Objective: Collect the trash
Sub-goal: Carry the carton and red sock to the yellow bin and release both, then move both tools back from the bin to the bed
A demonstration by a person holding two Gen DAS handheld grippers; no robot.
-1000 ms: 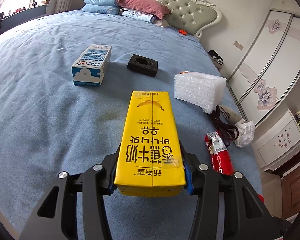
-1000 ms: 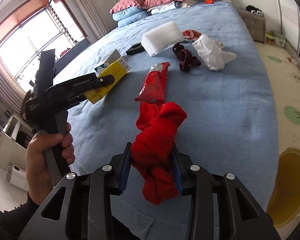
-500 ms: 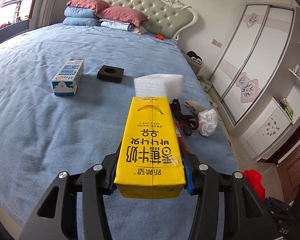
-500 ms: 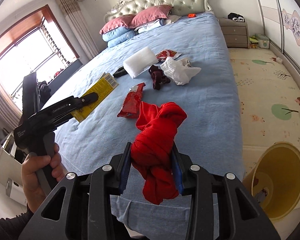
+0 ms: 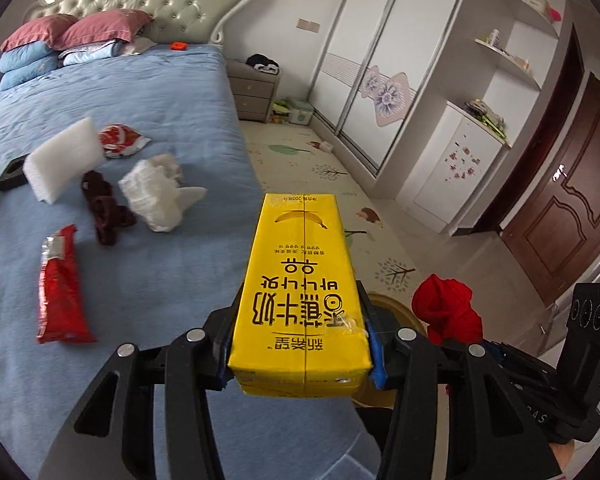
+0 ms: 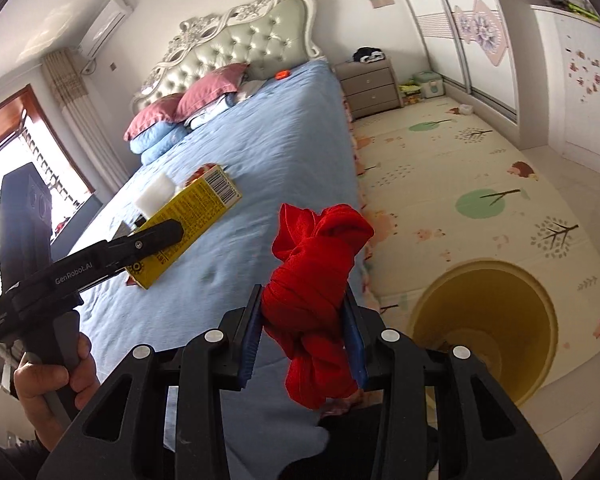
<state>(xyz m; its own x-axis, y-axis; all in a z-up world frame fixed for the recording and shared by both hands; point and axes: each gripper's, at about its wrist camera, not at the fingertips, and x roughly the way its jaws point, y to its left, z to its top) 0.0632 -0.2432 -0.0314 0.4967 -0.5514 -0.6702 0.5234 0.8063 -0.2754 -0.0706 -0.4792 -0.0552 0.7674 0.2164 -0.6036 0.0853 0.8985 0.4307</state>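
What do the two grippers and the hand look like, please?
Both the left gripper and right gripper are matte black plastic with silver bolts and blue pads. The left's side reads "GenRobot.AI" in white. The bare left hand shows a dark sleeve.

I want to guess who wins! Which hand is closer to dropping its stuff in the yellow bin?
Probably the right gripper: its red cloth hangs beside the yellow bin, while the left gripper's yellow carton sits farther over, by the bed.
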